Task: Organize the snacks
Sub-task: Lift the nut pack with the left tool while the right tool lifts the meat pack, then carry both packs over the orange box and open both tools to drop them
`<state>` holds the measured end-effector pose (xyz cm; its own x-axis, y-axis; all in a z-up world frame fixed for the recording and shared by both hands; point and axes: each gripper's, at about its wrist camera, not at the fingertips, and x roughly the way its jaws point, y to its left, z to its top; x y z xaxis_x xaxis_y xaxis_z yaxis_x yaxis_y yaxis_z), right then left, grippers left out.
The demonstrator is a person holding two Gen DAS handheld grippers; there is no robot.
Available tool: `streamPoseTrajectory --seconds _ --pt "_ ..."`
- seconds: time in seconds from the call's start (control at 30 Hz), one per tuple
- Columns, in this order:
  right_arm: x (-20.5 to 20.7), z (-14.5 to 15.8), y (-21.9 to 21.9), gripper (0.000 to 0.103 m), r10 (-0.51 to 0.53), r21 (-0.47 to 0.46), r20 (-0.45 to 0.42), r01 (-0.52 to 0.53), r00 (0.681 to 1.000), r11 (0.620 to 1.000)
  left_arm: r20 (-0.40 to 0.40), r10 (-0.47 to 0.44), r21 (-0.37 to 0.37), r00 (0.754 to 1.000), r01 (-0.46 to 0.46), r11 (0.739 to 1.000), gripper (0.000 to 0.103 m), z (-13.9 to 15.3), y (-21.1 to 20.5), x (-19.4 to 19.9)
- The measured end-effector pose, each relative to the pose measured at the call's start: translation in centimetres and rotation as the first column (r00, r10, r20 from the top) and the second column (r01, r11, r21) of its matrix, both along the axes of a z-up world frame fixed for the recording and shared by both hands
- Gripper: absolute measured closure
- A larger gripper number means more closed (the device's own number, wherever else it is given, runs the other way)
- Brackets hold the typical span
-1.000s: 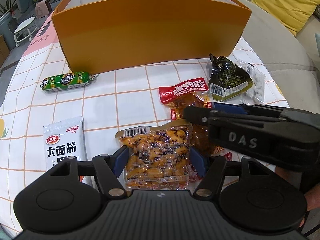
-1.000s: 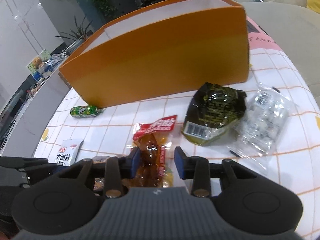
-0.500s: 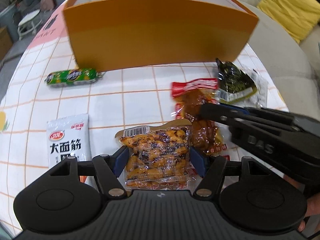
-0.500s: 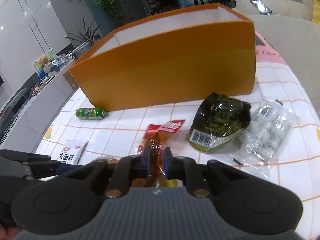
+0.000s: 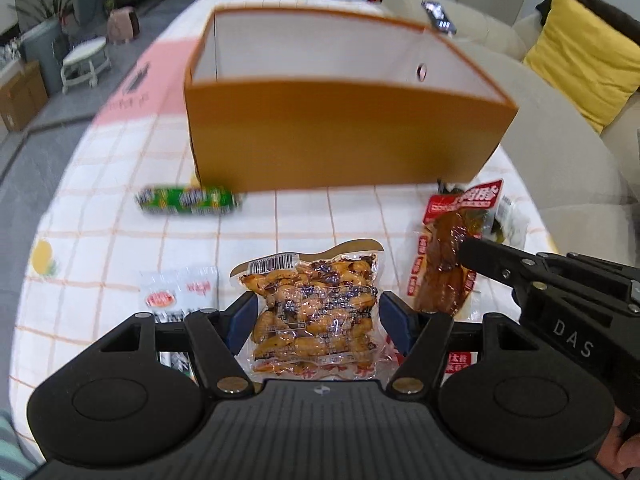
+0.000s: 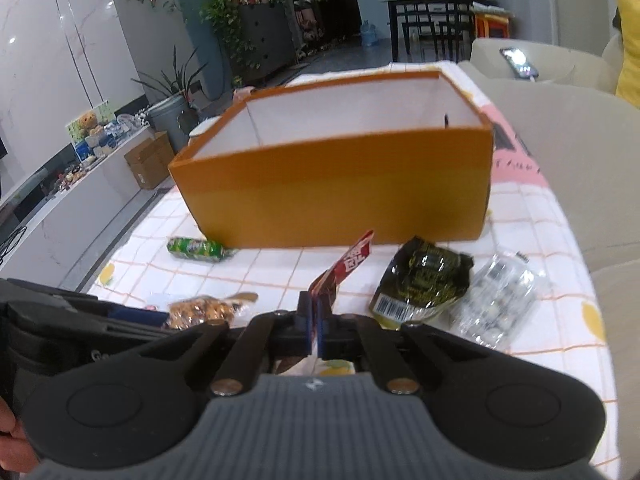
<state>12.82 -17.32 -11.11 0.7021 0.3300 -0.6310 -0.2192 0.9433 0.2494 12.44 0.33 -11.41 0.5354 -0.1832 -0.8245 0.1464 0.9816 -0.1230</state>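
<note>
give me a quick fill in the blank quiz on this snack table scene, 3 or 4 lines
1. The right gripper is shut on the ____-topped snack packet.
2. The left gripper's blue-padded fingers stand ____ on either side of the clear packet of orange-brown snacks.
3. The green sausage stick lies in front of the ____ cardboard box.

Missing words: red; open; orange

A grey floor (image 5: 48,120) is seen beyond the table. A yellow cushion (image 5: 580,60) is propped on a beige sofa (image 5: 568,152). Potted plants (image 6: 236,20) are placed along white marble walls (image 6: 48,40).
</note>
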Motion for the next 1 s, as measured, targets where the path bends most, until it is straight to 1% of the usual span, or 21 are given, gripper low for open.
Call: streamPoseTrajectory --seconds 0.27,0.53,0.7,0.77,0.9,1.0 --pt "-0.9 4.2 -0.8 0.103 -0.013 -0.019 0.094 0.015 0.995 1.0 0.087 0.005 0.036 0.996 -0.009 0.999 0.027 4.2 0.1 0.3" --pt "0.6 8.5 -1.9 0.103 0.015 -0.029 0.171 -0.01 0.985 1.0 0.172 -0.034 0.053 0.985 0.025 0.998 0.027 8.0 -0.4 2.2" --pt "2.8 11.3 -2.0 0.103 0.061 -0.064 0.221 -0.048 0.973 0.997 0.217 -0.052 0.071 0.975 0.037 0.997 0.027 9.8 -0.4 4.4" --pt "4.2 12.4 -2.0 0.103 0.073 -0.062 0.231 -0.061 0.97 0.996 0.228 -0.053 0.069 0.972 0.038 0.997 0.027 10.4 -0.3 5.3" --pt "7.1 13.9 -2.0 0.103 0.098 -0.061 0.237 -0.086 0.966 0.994 0.238 -0.048 0.049 0.97 0.038 0.998 0.026 11.5 0.3 7.7" --pt "10.0 14.5 -1.6 0.103 0.117 -0.077 0.231 -0.101 0.966 0.992 0.242 -0.066 0.047 0.968 0.056 0.997 0.027 12.0 0.5 9.7"
